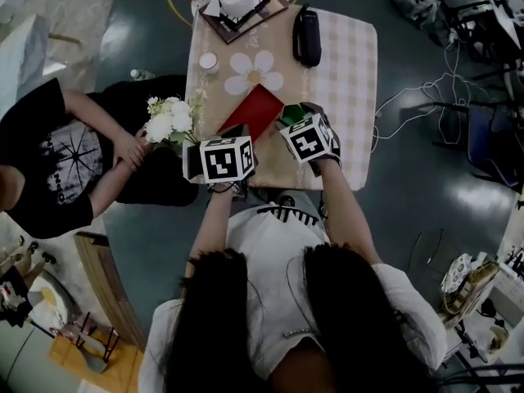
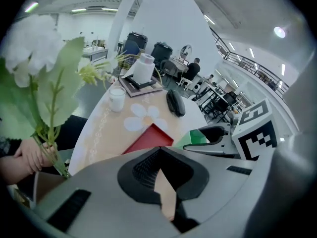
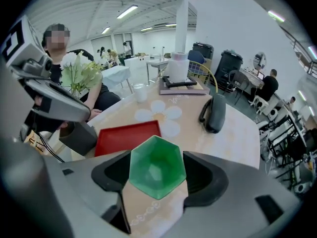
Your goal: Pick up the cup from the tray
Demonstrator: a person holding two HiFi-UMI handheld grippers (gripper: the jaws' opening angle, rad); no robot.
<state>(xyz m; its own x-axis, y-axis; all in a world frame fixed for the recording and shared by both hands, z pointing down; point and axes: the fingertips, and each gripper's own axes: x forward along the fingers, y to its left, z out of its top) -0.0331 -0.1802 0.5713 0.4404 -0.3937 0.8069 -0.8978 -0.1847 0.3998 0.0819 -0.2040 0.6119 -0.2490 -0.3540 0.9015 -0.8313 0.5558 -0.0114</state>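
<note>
The right tongs (image 3: 157, 168) clamp a green hexagonal plastic cup (image 3: 156, 160) by its sides. They hold it just in front of the flat red square tray (image 3: 124, 137), over the beige patterned desk (image 3: 233, 140). The left tongs (image 2: 159, 152) are pressed together and empty, just short of the tray's near corner.

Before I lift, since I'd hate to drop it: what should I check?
1. Green hexagonal cup between right gripper jaws: ok.
2. Both pads against the cup's sides: ok.
3. Cup's base clear of red tray: cannot tell.
4. Left gripper shut, empty, away from cup: ok.
5. Black case apart from cup: ok.
</note>
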